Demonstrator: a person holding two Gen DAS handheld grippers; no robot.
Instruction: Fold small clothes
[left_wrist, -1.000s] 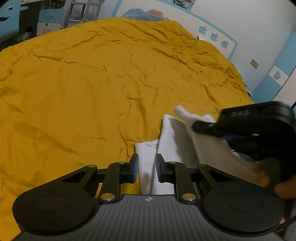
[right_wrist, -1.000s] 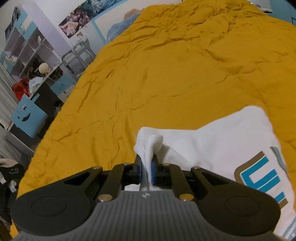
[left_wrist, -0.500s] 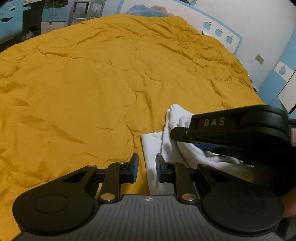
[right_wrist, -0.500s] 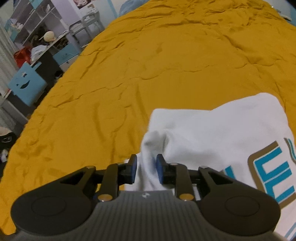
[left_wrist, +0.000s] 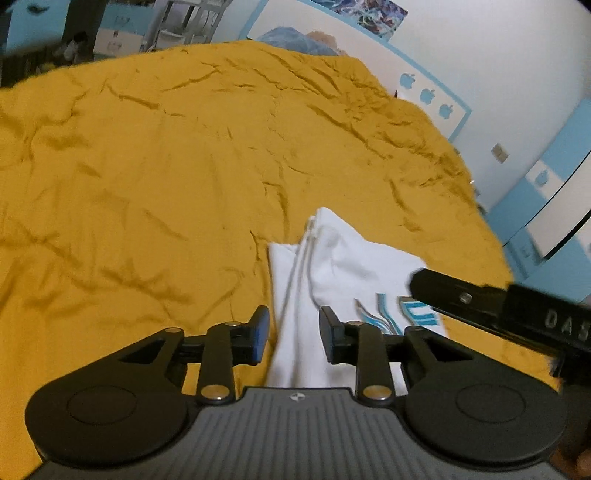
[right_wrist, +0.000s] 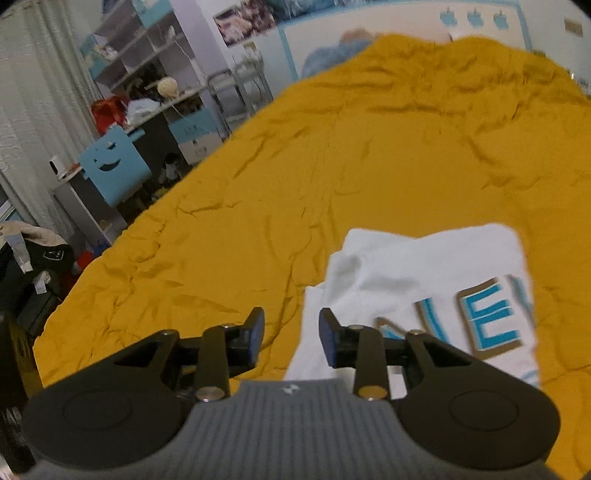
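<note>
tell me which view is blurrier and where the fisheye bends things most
Right wrist view: blurrier, the white printed shirt and mustard yellow quilt are smeared. Left wrist view: sharper on the quilt's creases, though the other black handheld gripper streaks at the right edge. Both views: the room curves hardest near the rim, with dim indoor light and no glare.

Folded white cotton shirt with blue lettering (left_wrist: 343, 266) lies on rumpled mustard quilt (left_wrist: 147, 184), just ahead and right of both claws.
</note>
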